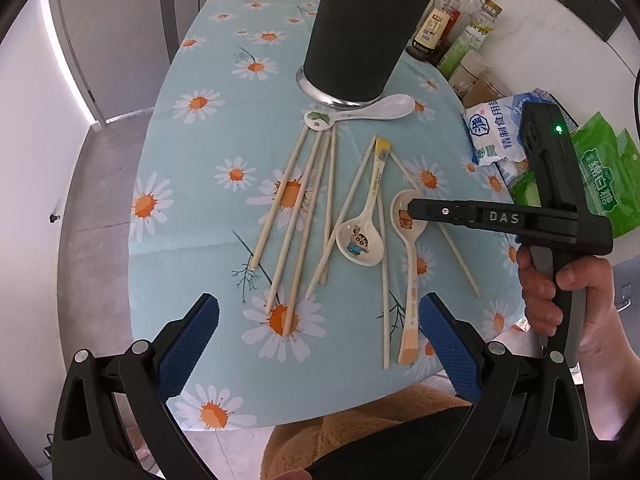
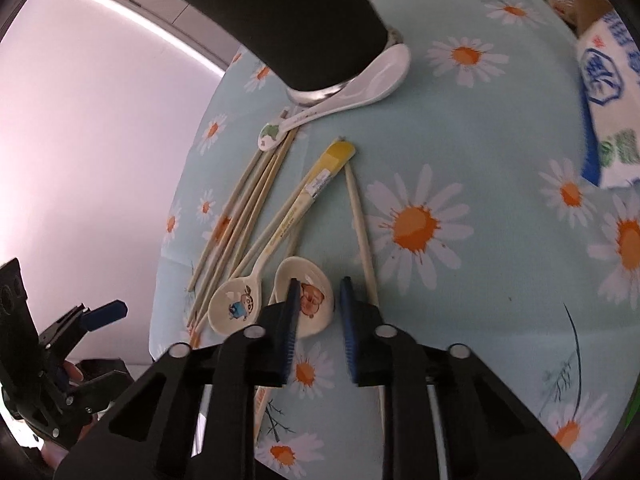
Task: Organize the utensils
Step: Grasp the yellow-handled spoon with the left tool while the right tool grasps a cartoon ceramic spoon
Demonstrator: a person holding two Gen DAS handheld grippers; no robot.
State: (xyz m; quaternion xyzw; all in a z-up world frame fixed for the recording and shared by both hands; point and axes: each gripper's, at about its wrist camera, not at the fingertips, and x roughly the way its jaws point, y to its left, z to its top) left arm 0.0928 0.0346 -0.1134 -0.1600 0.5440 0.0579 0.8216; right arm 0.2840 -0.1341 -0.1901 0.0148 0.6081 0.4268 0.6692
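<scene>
A tall black utensil holder (image 1: 362, 36) stands at the back of the daisy-print table (image 1: 192, 160). A white spoon (image 1: 360, 112) lies against its base. Several pale chopsticks (image 1: 292, 216) lie in front. A cartoon-boy spoon (image 1: 360, 240) and an orange-picture spoon (image 1: 406, 220) lie right of them. My right gripper (image 2: 320, 292) is partly open, its jaws either side of the orange-picture spoon's bowl (image 2: 316, 296); its tip shows in the left wrist view (image 1: 414, 204). My left gripper (image 1: 320, 332) is open and empty above the near table edge.
Sauce and oil bottles (image 1: 444, 28) stand behind the holder at the back right. A white salt bag (image 1: 496, 132) and green packets (image 1: 604, 176) lie along the right edge. The table's left side drops to a grey floor (image 1: 96, 208).
</scene>
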